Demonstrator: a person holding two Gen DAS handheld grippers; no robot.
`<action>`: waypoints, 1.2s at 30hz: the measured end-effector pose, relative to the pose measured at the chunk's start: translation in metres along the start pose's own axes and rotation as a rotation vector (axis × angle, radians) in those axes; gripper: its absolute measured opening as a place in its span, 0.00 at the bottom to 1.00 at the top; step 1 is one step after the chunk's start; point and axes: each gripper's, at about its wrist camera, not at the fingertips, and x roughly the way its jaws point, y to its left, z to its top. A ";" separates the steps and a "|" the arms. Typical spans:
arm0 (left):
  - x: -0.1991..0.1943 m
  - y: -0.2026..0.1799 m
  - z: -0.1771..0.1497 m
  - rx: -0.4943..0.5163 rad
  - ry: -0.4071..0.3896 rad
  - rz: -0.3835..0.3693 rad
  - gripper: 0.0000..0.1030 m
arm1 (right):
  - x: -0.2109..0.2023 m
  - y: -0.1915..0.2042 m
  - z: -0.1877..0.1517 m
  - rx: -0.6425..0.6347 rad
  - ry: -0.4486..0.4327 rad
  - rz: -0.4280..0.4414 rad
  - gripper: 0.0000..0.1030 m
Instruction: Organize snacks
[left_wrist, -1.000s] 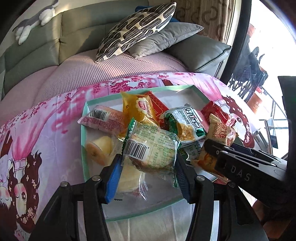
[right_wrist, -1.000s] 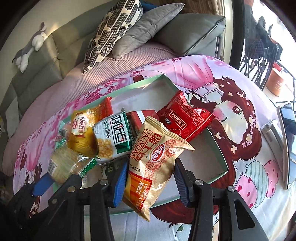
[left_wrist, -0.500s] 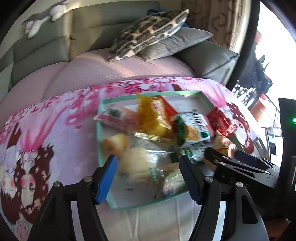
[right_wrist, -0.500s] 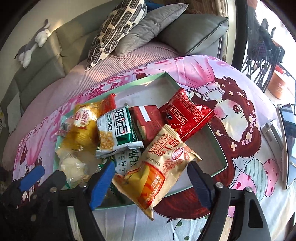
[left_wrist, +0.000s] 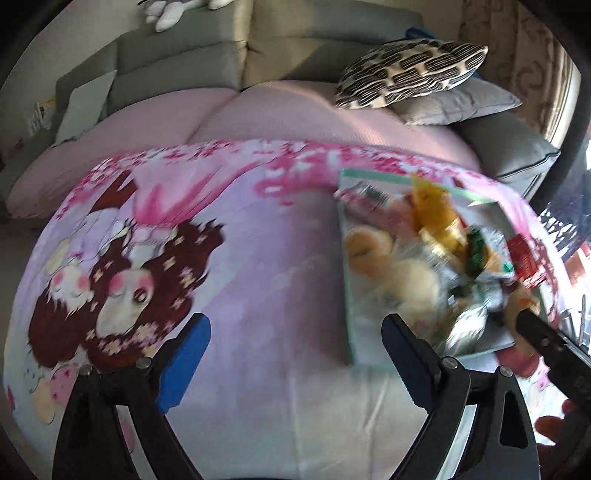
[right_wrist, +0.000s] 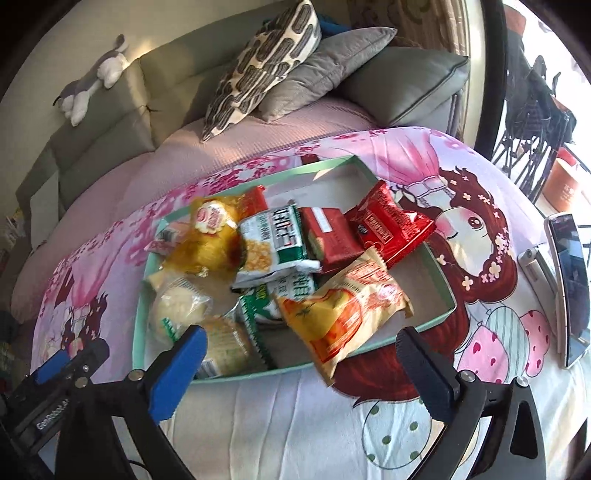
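Note:
A mint green tray (right_wrist: 441, 280) on the pink cartoon cloth holds several snack packets. An orange and cream packet (right_wrist: 347, 314) lies over its near rim. A red packet (right_wrist: 388, 225), a green and white packet (right_wrist: 275, 243) and a yellow packet (right_wrist: 212, 236) lie behind it. Clear-wrapped buns (right_wrist: 177, 310) lie at the tray's left. My right gripper (right_wrist: 301, 356) is open and empty just in front of the tray. My left gripper (left_wrist: 295, 349) is open and empty over bare cloth, with the blurred tray (left_wrist: 349, 332) at its right.
A phone (right_wrist: 569, 288) and a small silver device (right_wrist: 537, 269) lie on the cloth at the right. A grey sofa with a patterned pillow (right_wrist: 262, 62) and a plush toy (right_wrist: 92, 81) stands behind the table.
Both grippers opened and let go of their packets, which now lie in the tray. The left gripper swung away to the left; the right one pulled back a little.

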 end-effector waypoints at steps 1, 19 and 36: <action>0.001 0.002 -0.003 -0.001 0.007 0.010 0.91 | -0.002 0.004 -0.002 -0.014 0.000 0.006 1.00; -0.001 0.022 -0.023 -0.004 0.030 0.162 0.91 | -0.005 0.035 -0.028 -0.149 0.014 0.036 1.00; 0.013 0.025 -0.022 -0.017 0.030 0.168 0.91 | 0.011 0.038 -0.029 -0.167 0.026 0.026 1.00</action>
